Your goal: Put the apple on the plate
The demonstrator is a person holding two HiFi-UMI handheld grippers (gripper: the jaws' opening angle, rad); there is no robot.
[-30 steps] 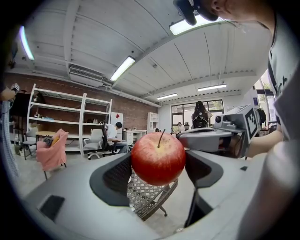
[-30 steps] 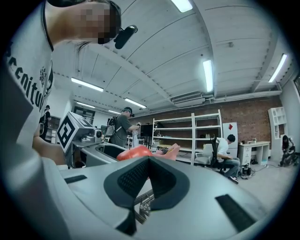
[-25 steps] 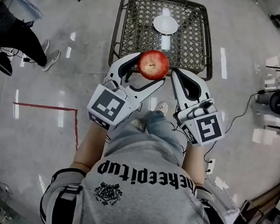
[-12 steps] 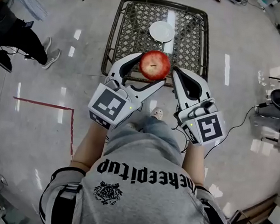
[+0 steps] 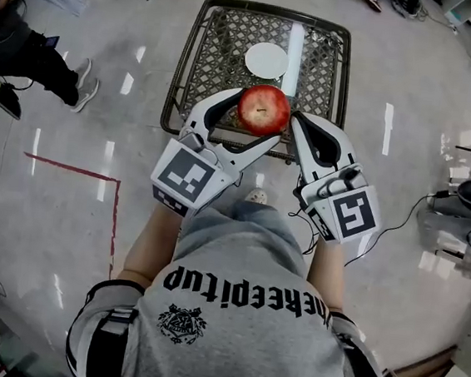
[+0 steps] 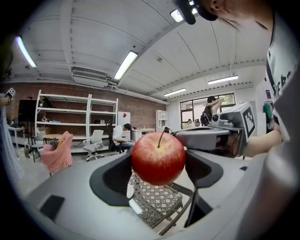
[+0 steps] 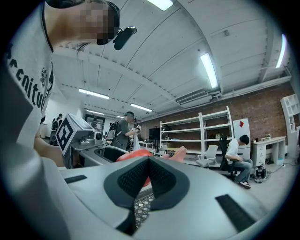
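Far to the left of the wire-mesh bench (image 5: 192, 62), another person (image 5: 34, 52) in dark trousers stands on the pale floor (image 5: 63, 232), and a red tape line (image 5: 72, 168) runs across that floor nearer than the bench's left corner. At the bench's near edge the left tool (image 5: 254, 118) is held up in the air with its jaws pinching the apple (image 5: 264, 108). The left gripper view shows one dark pad pressed against each flank of the red fruit, stem upward, with the bench's mesh visible below it. The apple hangs over the near rim of the bench, clear of its top. The white plate (image 5: 266, 60) lies flat on the mesh beyond the apple, about midway across the bench, and nothing rests on it. Just to the right of the apple, also over the bench's near edge, is the right tool (image 5: 298, 123). Its jaws are pressed together at the tips with nothing between them, and its own view shows the apple's red skin behind the closed pads.
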